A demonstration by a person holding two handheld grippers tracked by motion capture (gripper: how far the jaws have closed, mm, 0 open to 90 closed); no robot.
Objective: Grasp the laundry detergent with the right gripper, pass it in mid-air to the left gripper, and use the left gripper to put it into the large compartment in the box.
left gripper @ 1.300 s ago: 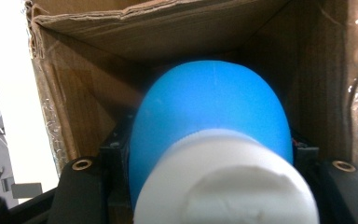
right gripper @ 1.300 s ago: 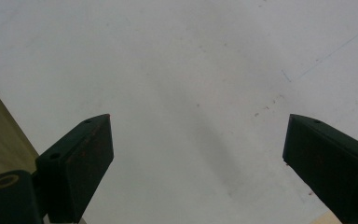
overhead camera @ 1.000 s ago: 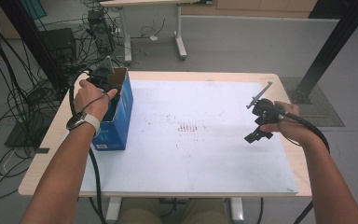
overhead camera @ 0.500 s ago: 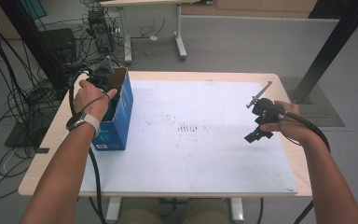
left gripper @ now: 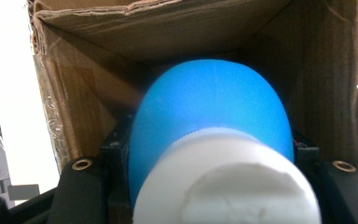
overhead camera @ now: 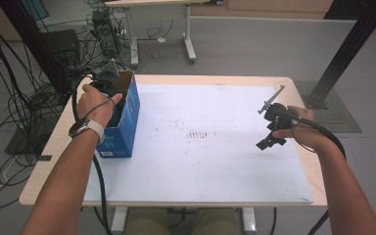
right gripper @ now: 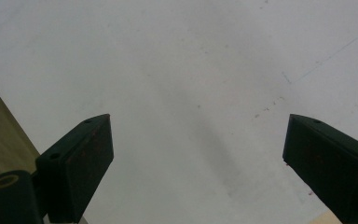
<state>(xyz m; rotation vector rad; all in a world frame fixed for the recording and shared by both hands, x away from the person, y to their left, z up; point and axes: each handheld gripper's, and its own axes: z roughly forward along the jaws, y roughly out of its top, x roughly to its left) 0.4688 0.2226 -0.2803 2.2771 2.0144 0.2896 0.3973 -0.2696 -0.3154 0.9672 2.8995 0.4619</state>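
- My left tongs (overhead camera: 108,84) sit at the open top of the box (overhead camera: 125,122), which stands by the left edge of the surface (overhead camera: 200,171), toward its far corner.
- In the left gripper view they are clamped on a blue bottle (left gripper: 214,109) with a white cap (left gripper: 226,182); a black jaw presses each side of it.
- The bottle is inside the box, cap toward the camera, brown cardboard walls around it on all sides.
- I cannot tell whether the bottle rests on the bottom of the box or hangs in the grip.
- From above, my left hand (overhead camera: 97,103) covers the box opening, a watch (overhead camera: 85,128) on the wrist, the cable trailing down off the near edge.
- My right tongs (overhead camera: 270,142) hover near the right edge of the surface, about midway along it, well apart from the box.
- In the right gripper view the tongs (right gripper: 196,154) stand wide with nothing between them, the bare white surface below.
- The white surface carries some faint dark marks (overhead camera: 199,134) around its middle.
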